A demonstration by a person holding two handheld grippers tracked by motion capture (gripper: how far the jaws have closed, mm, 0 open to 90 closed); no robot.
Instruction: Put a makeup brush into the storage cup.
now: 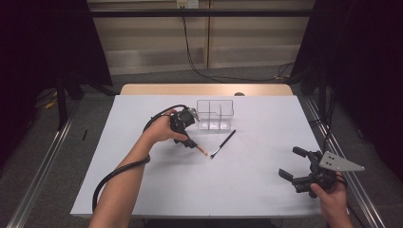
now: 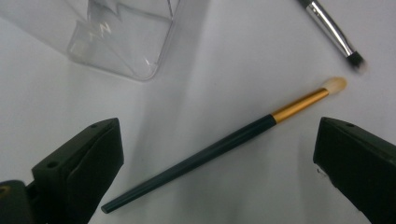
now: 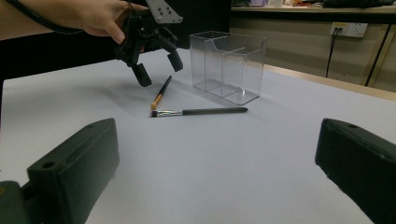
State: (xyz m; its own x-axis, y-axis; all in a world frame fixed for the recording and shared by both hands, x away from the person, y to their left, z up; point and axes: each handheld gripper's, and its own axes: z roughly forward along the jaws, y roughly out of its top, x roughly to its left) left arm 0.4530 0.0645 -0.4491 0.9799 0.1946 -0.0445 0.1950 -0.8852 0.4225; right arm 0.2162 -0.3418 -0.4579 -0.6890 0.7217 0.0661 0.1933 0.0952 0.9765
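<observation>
- Left gripper (image 1: pixel 189 137) hangs over the middle of the white table (image 1: pixel 157 190), its jaws spread wide apart and holding nothing.
- Right gripper (image 1: pixel 295 167) sits low at the table's near right corner, jaws also wide apart and empty, well away from everything else.
- Just behind the left gripper stands a clear plastic organiser (image 1: pixel 215 115), upright, with inner dividers; in the left gripper view one of its corners (image 2: pixel 135 46) shows beyond the left jaw.
- Beside the organiser's front lies a black brush with a silver ferrule (image 1: pixel 223 143), flat on the table; its bristle end points at the other brush's tip, close by but apart.
- Nothing lies between the open jaws and the dark-handled brush with a gold ferrule (image 2: pixel 224 144).
- That brush lies flat on the table, slantwise between the left gripper's two jaws in the left gripper view, touching neither, its pale tip (image 2: pixel 337 85) towards the right jaw.
</observation>
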